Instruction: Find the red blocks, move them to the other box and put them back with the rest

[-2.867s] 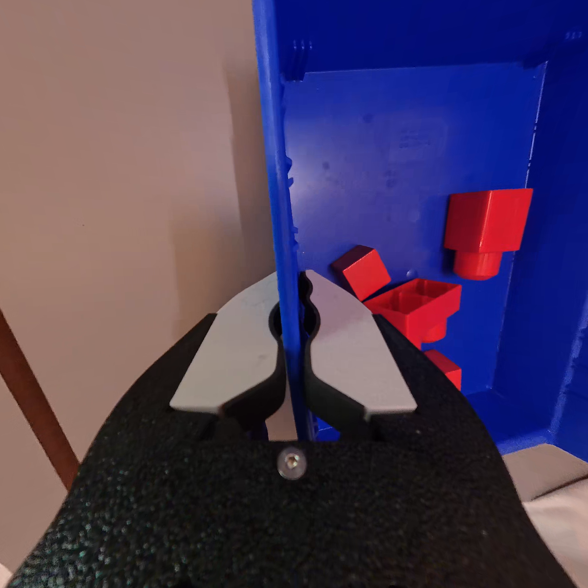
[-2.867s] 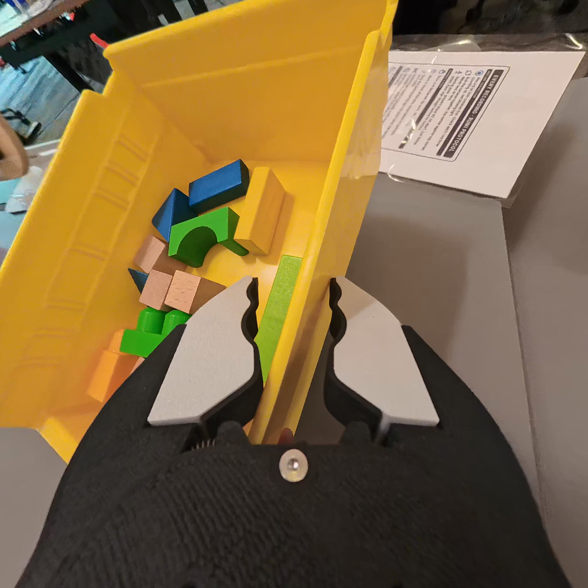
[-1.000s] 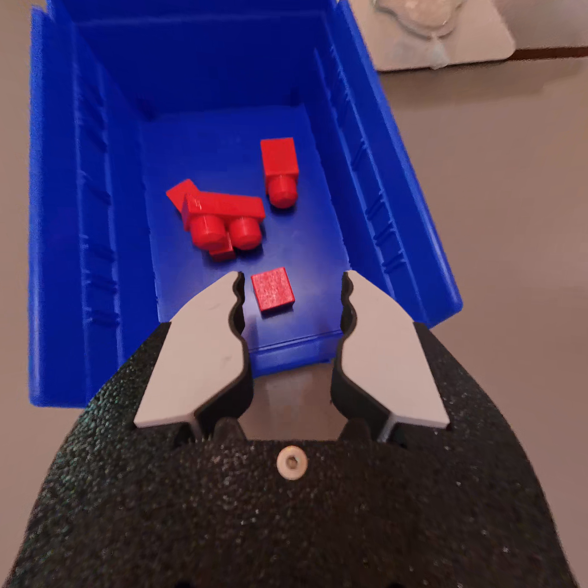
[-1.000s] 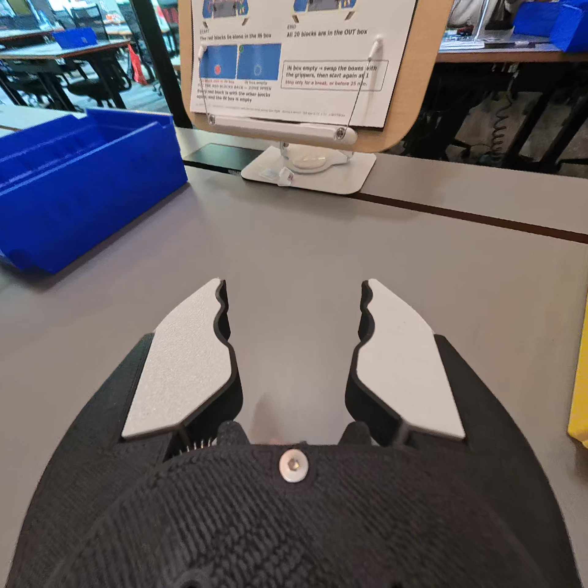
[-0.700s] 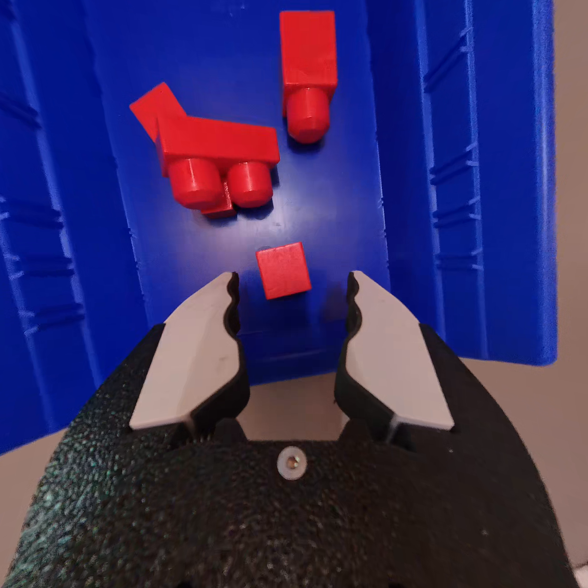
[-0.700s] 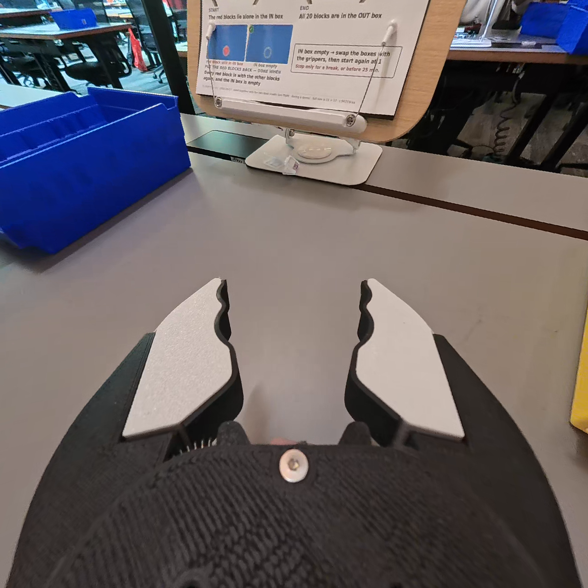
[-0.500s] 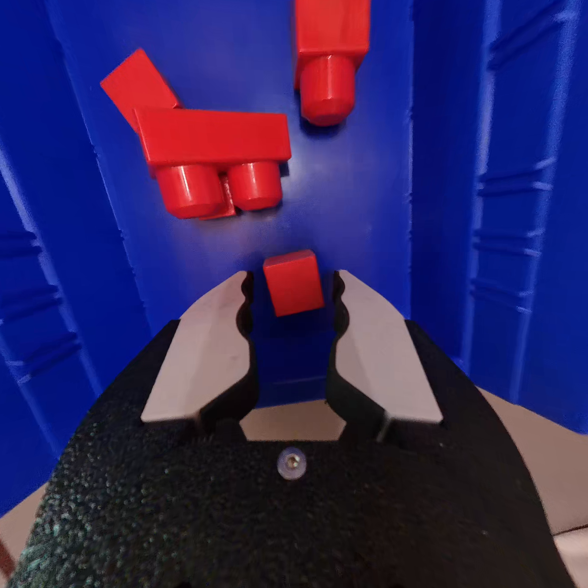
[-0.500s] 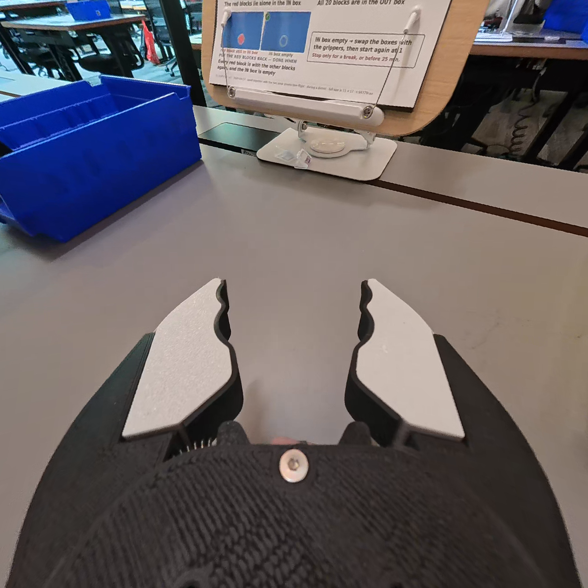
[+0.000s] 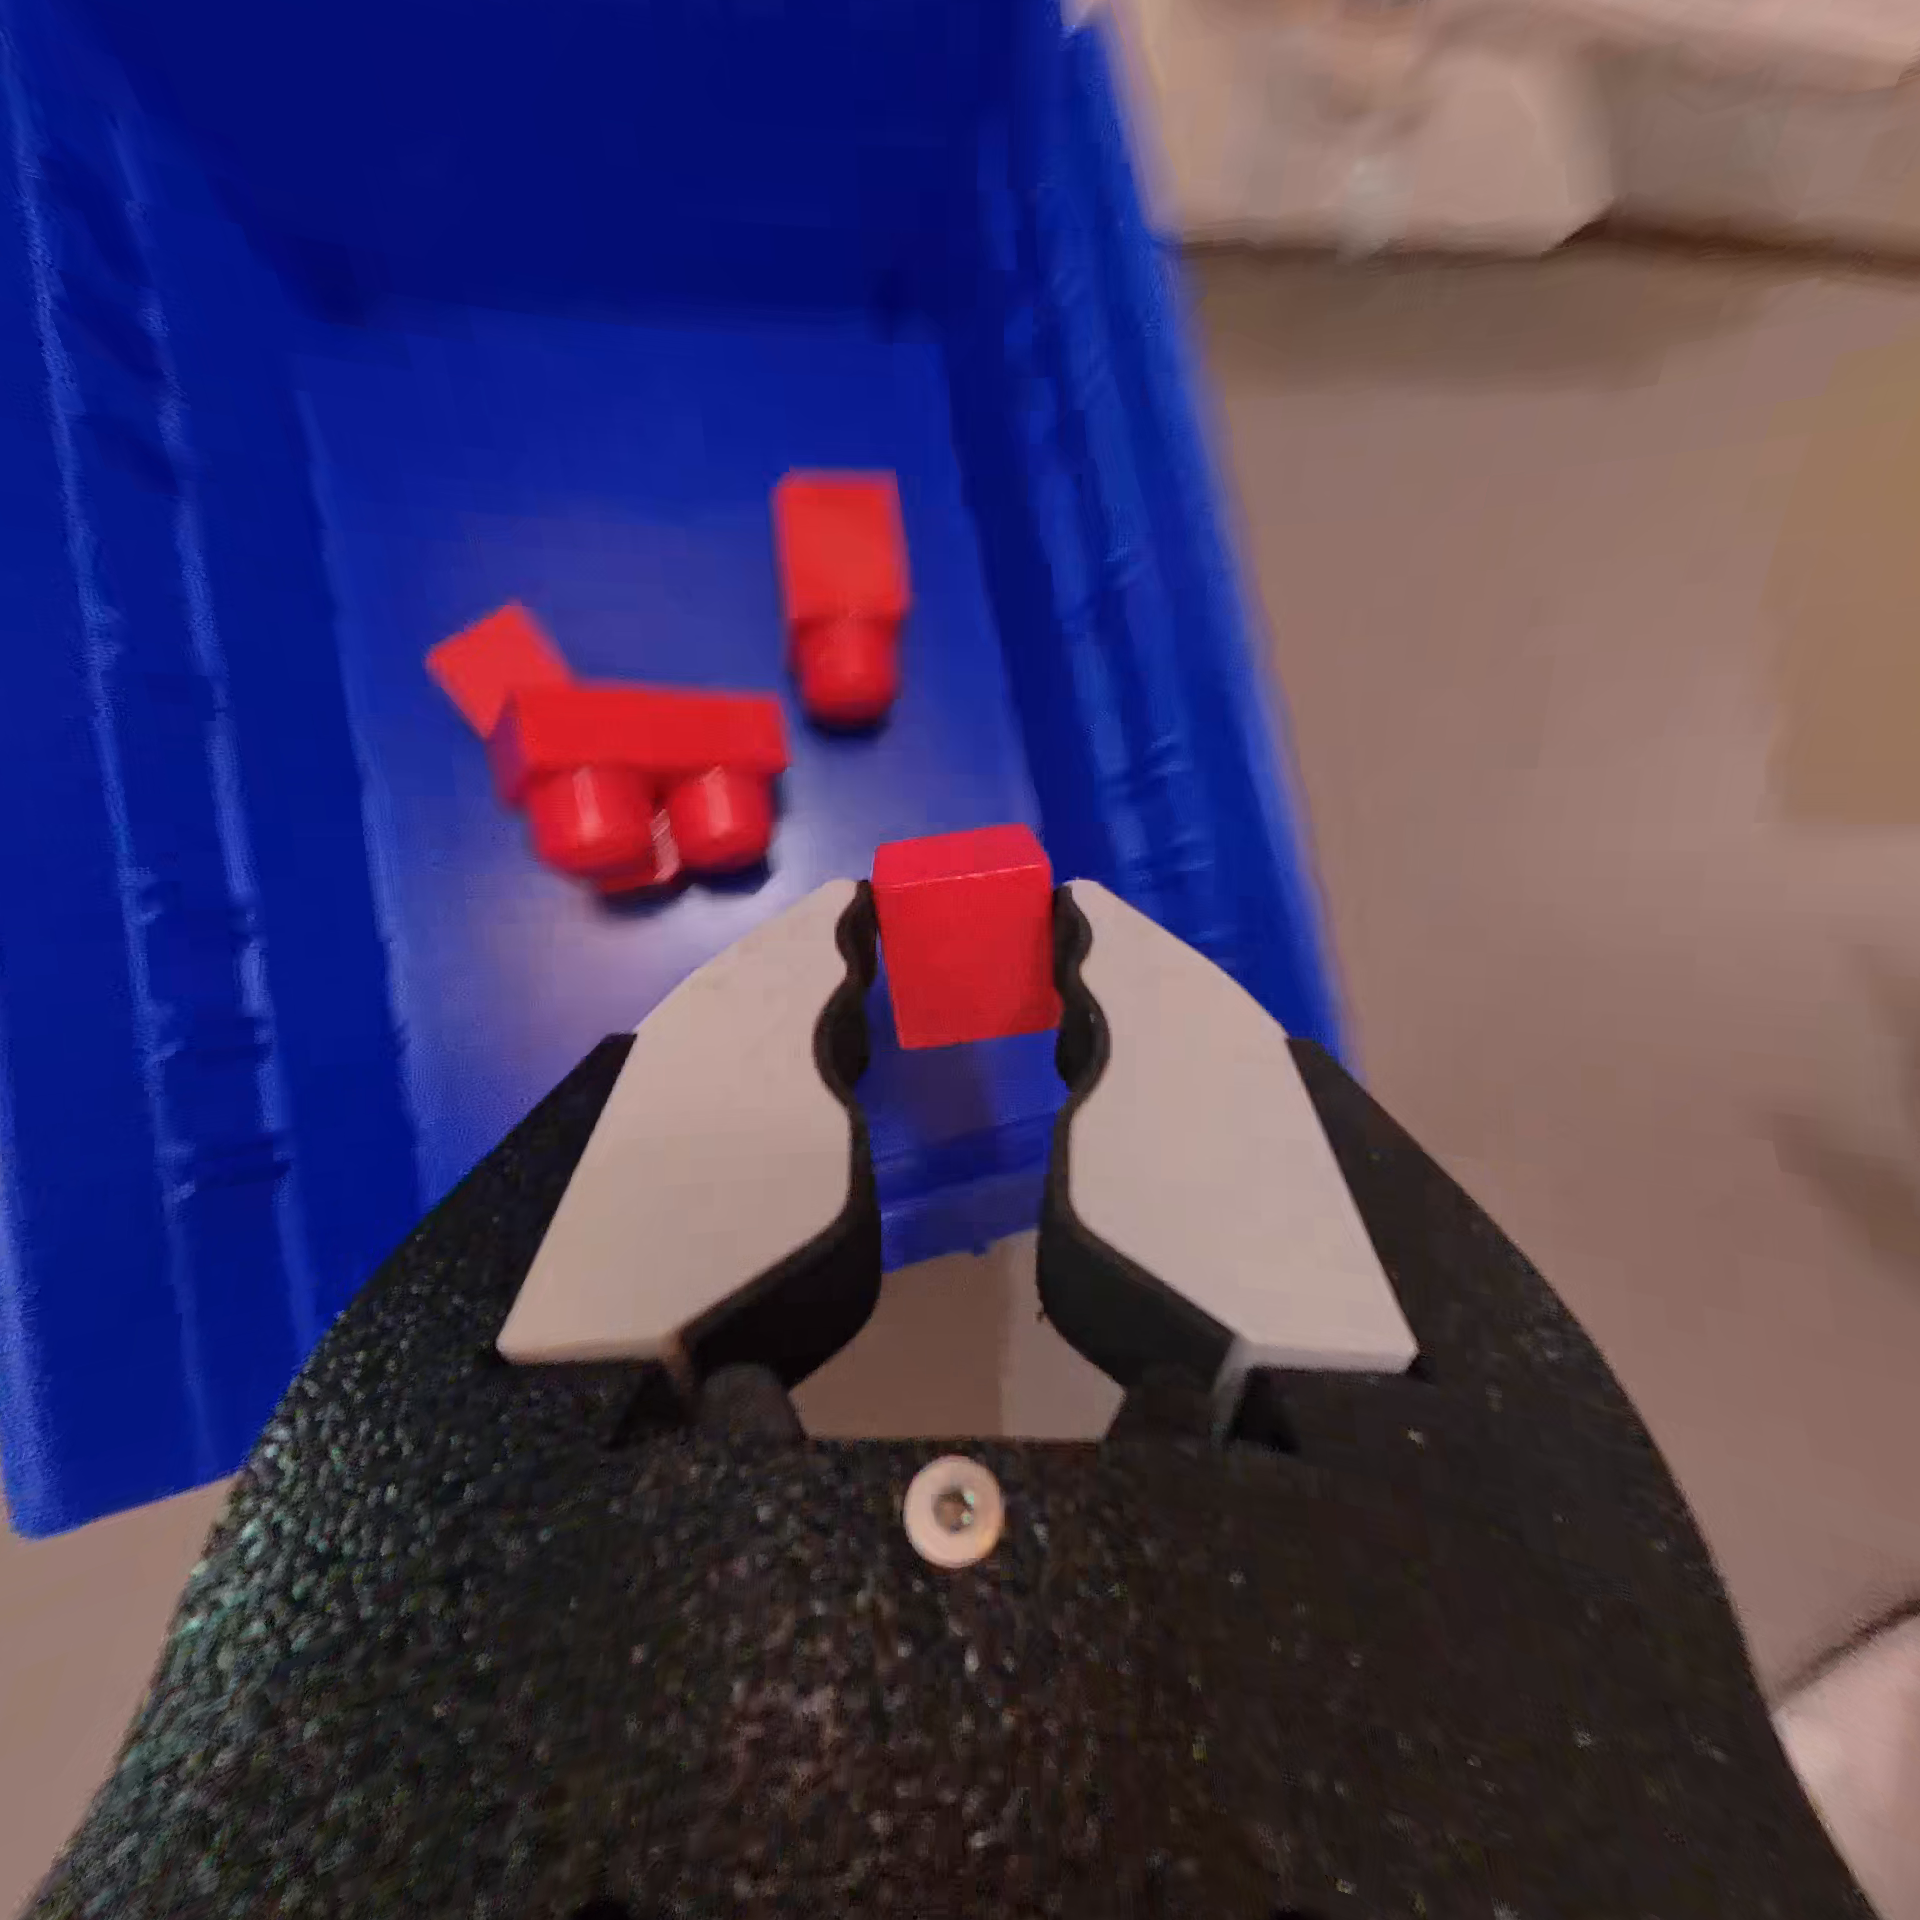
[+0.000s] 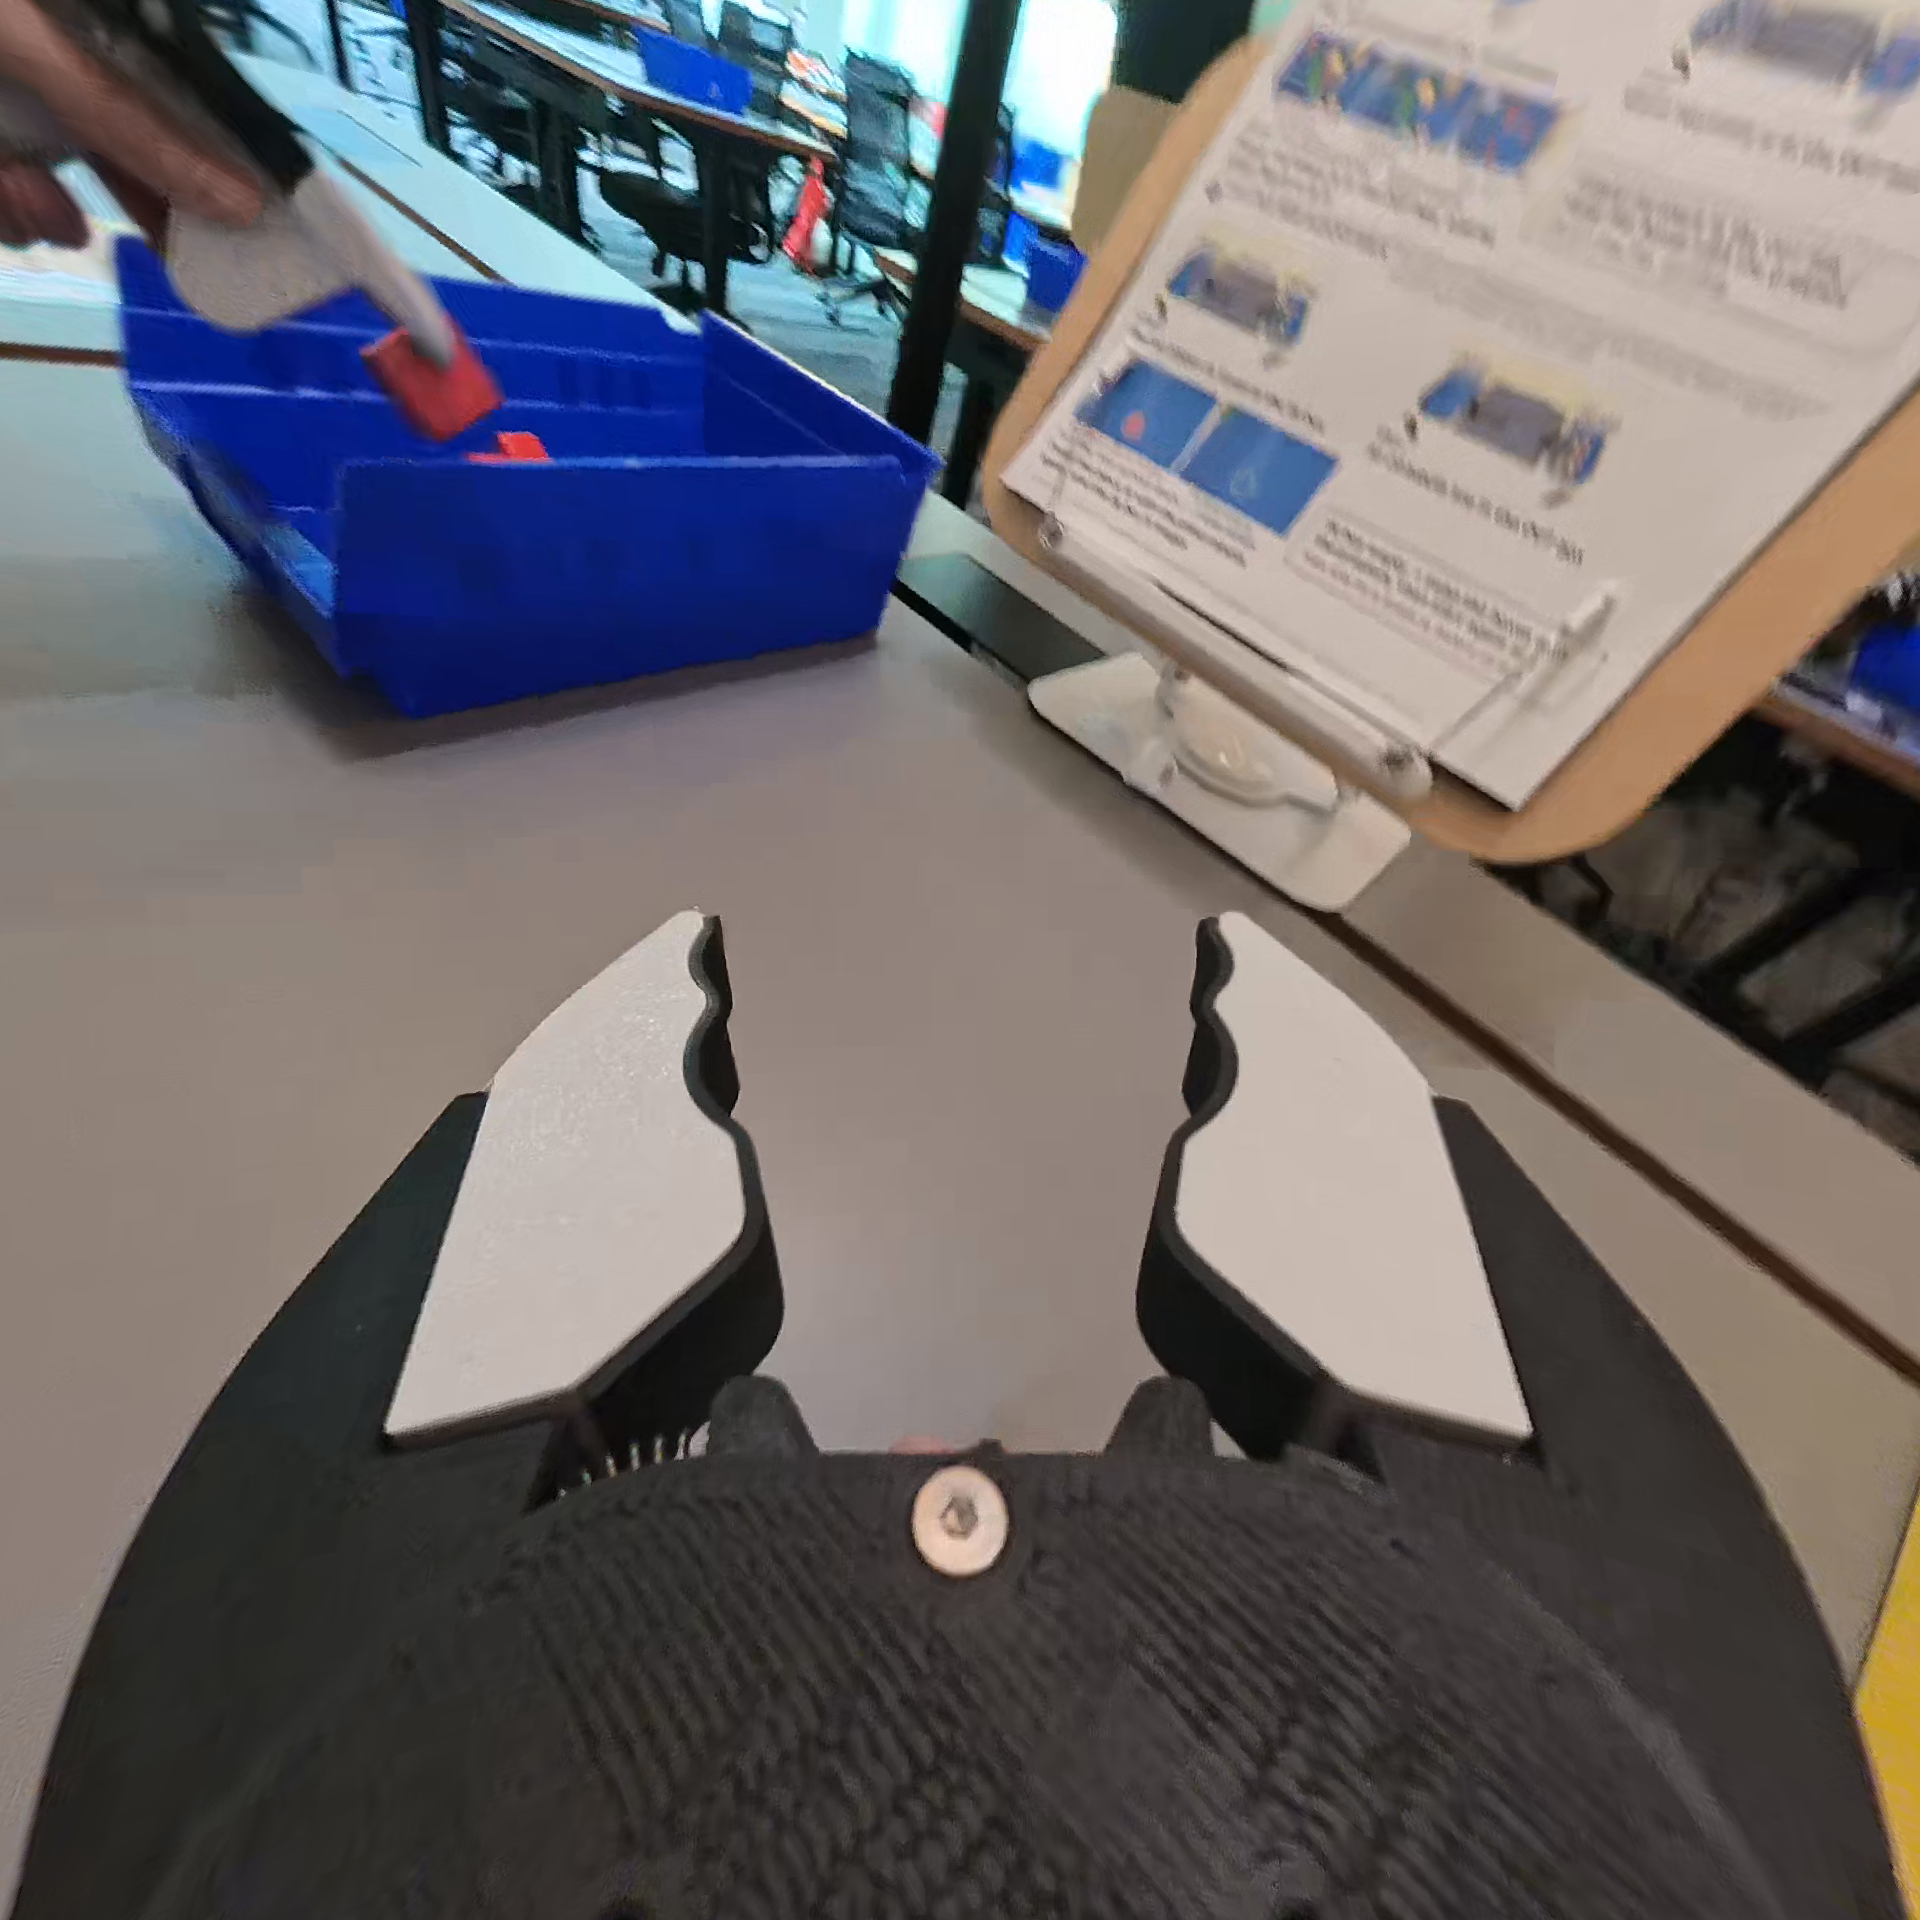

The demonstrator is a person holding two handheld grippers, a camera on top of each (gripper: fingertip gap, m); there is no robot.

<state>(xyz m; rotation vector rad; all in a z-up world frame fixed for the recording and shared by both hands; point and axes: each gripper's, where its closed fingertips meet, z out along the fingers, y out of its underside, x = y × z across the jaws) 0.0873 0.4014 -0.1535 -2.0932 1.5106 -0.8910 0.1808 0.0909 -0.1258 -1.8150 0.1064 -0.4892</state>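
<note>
The left gripper (image 9: 961, 914) clamps a small red block (image 9: 964, 940) between both pads, lifted above the blue box (image 9: 166, 727). Ahead of its tips — on the box floor — lie the other red blocks (image 9: 644, 769), 1 with 2 studs. The right gripper (image 10: 961, 971) hangs open over the grey table (image 10: 623, 790), gripping nothing, the box well off to its left.
</note>
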